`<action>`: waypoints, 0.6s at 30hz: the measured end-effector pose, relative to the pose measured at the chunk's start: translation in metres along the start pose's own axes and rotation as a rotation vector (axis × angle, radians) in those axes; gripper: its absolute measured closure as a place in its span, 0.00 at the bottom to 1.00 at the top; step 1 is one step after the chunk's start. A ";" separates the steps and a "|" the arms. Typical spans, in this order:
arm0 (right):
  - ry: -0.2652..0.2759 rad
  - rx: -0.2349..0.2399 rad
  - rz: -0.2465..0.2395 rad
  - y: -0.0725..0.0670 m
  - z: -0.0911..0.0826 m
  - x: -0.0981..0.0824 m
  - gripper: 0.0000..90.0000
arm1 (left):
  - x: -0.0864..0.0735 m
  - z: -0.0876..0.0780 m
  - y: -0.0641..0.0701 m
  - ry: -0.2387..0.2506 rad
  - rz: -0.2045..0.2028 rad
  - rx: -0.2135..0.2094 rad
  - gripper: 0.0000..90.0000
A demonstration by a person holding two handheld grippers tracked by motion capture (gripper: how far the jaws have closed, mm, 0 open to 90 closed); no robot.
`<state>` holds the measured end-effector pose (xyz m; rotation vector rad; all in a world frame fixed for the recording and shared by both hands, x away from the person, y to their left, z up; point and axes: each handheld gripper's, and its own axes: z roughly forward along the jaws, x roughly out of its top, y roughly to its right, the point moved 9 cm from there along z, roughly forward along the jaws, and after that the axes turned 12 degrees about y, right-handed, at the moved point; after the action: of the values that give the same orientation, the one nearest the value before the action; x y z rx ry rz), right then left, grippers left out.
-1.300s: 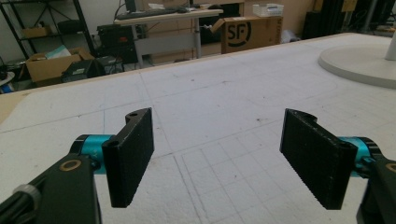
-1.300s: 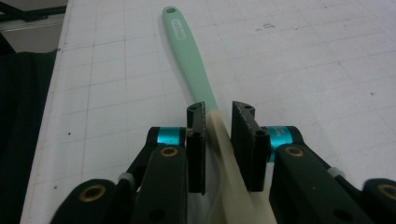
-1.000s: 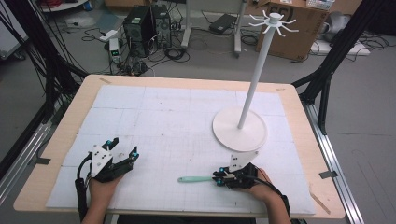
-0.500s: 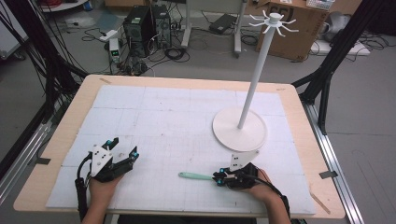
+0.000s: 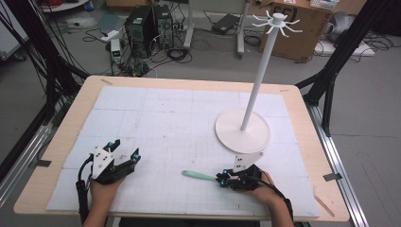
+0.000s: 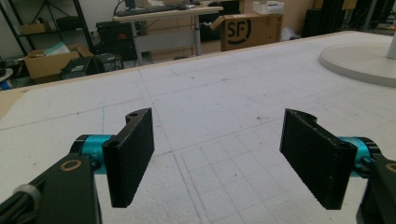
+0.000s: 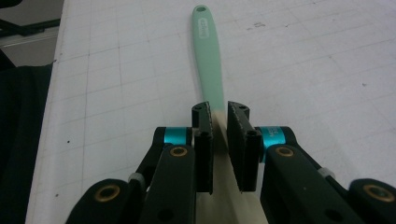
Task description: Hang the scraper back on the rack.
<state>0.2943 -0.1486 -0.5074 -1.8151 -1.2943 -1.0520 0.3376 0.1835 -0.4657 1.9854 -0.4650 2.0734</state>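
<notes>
- The right gripper [image 5: 221, 179] sat low at the near edge of the tabletop [image 5: 302, 113], held in the person's right hand [image 5: 262, 189], its jaws pointing toward the left.
- In the right gripper view, the right gripper [image 7: 219, 122] had its two black jaws drawn close together around a utensil [image 7: 208, 60], clamped where the mint-green handle meets a cream-coloured part.
- The green handle ran straight away from the jaws and ended in a small hanging hole; the cream end passed back under the gripper and was hidden there.
- From the high view, the utensil [image 5: 198, 175] lay low over the white gridded mat [image 5: 170, 113], near the front, between the two grippers.
- The left gripper [image 5: 126, 150] rested on the mat at the front left, held in the left hand [image 5: 105, 188], well apart from the utensil.
- In the left gripper view, its jaws stood wide apart with nothing but mat between them.
- A white stand [image 5: 242, 131] with a round base, tall pole and hooked arms at the top stood on the right half of the mat, just beyond the right gripper.
</notes>
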 end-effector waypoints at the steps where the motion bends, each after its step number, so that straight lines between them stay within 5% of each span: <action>1: 0.002 -0.001 -0.002 0.000 0.000 0.000 0.91 | 0.000 0.000 0.000 0.000 -0.001 0.000 0.30; 7: 0.045 0.005 0.004 0.001 -0.003 0.003 0.91 | 0.000 0.000 0.000 -0.001 0.001 0.000 0.30; 18: 0.048 -0.006 0.003 0.001 -0.004 0.003 0.91 | 0.000 0.000 0.000 -0.002 0.000 0.000 0.30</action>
<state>0.2952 -0.1508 -0.5031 -1.7850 -1.2612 -1.0926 0.3379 0.1835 -0.4658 1.9875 -0.4650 2.0718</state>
